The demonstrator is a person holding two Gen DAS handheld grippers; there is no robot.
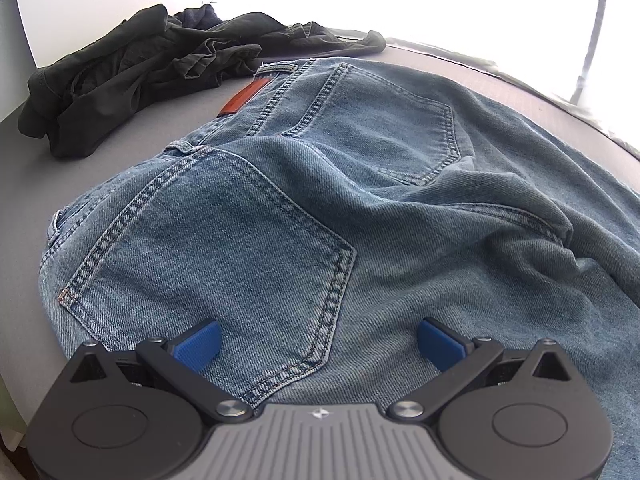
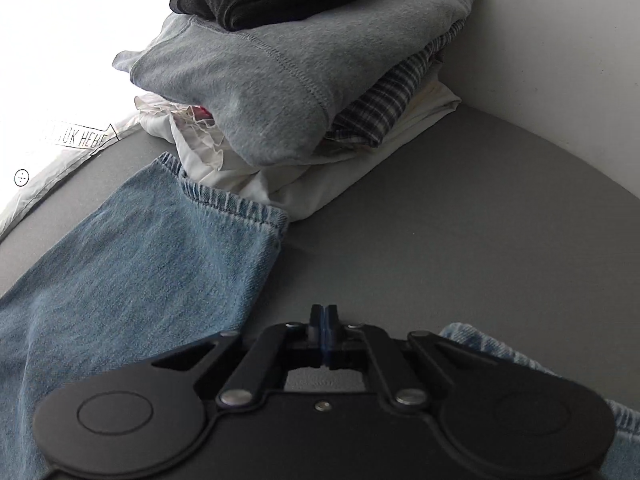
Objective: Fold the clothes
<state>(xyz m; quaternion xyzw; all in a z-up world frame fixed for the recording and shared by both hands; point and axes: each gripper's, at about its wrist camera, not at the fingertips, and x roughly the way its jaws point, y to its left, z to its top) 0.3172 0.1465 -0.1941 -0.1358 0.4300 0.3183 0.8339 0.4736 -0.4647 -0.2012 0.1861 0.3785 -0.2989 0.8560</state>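
Beside the jeans hem, right gripper was clenched empty, left gripper spread; legs probably should've been aligned first.

A flat, matte grey desk fills the lower part of both wrist views. In the right wrist view a plain white wall rises behind it on the right side. Along the desk's far left edge runs a pale, silvery-white strip. Just above that strip sits a white arrow-shaped label with black lettering reading "LOOK HERE", pointing right. Near it, lower left, is a small black circle with a crosshair inside. In the left wrist view the same pale strip borders the desk at the upper right, and a thin grey upright bar stands against a glaring white background.
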